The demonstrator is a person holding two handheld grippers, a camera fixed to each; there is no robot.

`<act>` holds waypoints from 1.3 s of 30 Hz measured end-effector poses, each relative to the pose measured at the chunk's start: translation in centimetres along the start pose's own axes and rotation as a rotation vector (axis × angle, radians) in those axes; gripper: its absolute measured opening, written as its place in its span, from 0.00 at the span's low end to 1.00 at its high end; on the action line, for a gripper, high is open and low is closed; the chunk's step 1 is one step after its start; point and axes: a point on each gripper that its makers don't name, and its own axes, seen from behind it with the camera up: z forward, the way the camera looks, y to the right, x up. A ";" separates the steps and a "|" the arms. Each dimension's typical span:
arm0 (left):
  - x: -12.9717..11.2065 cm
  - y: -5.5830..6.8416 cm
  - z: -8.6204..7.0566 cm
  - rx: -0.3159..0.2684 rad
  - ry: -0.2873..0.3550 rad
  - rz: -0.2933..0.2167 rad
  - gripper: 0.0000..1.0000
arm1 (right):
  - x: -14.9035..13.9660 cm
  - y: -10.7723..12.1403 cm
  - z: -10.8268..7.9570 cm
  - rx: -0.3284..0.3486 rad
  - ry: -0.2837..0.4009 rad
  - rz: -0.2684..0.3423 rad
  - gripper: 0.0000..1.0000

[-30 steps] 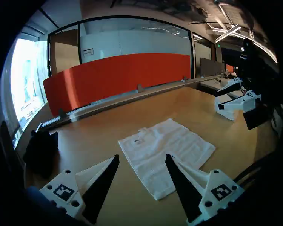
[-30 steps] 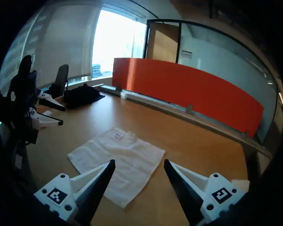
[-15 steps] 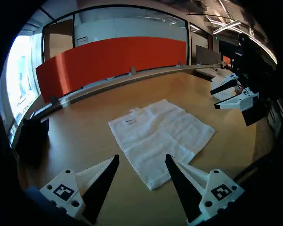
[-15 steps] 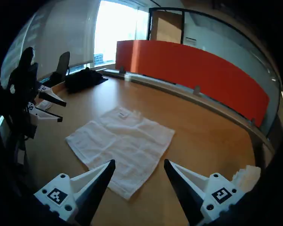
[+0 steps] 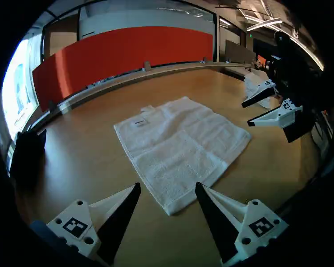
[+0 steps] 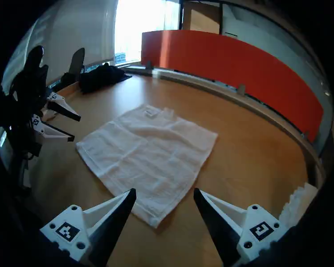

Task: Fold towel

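Observation:
A white towel lies spread flat on the wooden table, a small label near its far edge. In the left gripper view my left gripper is open, its fingertips just short of the towel's near corner. The right gripper shows farther off at the right, open above the table. In the right gripper view the same towel lies ahead, and my right gripper stands open over its near corner. The left gripper hangs open at the left, held by a person in dark clothes.
An orange partition runs along the table's far edge. A dark bag sits on the table at the left, also seen as dark cloth. Another white cloth lies at the right; office chairs stand by the window.
Both grippers have tilted down and moved closer to the towel, which now sits larger and nearer the fingertips in both views. Both stay open.

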 end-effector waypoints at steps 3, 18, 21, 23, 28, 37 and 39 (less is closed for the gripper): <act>-0.6 0.1 0.5 -0.007 -0.018 0.002 0.90 | -0.6 -0.3 0.4 0.009 -0.018 -0.007 1.00; -3.5 0.6 1.7 -0.037 -0.115 -0.009 0.91 | -4.1 -0.9 1.0 0.039 -0.109 -0.031 1.00; -3.8 0.7 1.9 -0.043 -0.132 -0.008 0.91 | -4.7 -1.0 1.0 0.048 -0.124 -0.036 1.00; -4.1 0.8 2.0 -0.045 -0.147 -0.004 0.91 | -5.0 -1.1 0.9 0.055 -0.134 -0.036 0.98; -4.7 0.9 2.3 -0.050 -0.181 0.004 0.91 | -5.3 -1.2 0.9 0.067 -0.150 -0.036 0.96; -4.9 1.2 2.5 -0.059 -0.202 0.015 0.90 | -6.0 -1.4 0.7 0.098 -0.172 -0.048 0.88; -4.9 1.2 2.5 -0.059 -0.204 0.013 0.90 | -6.0 -1.5 0.7 0.105 -0.174 -0.052 0.86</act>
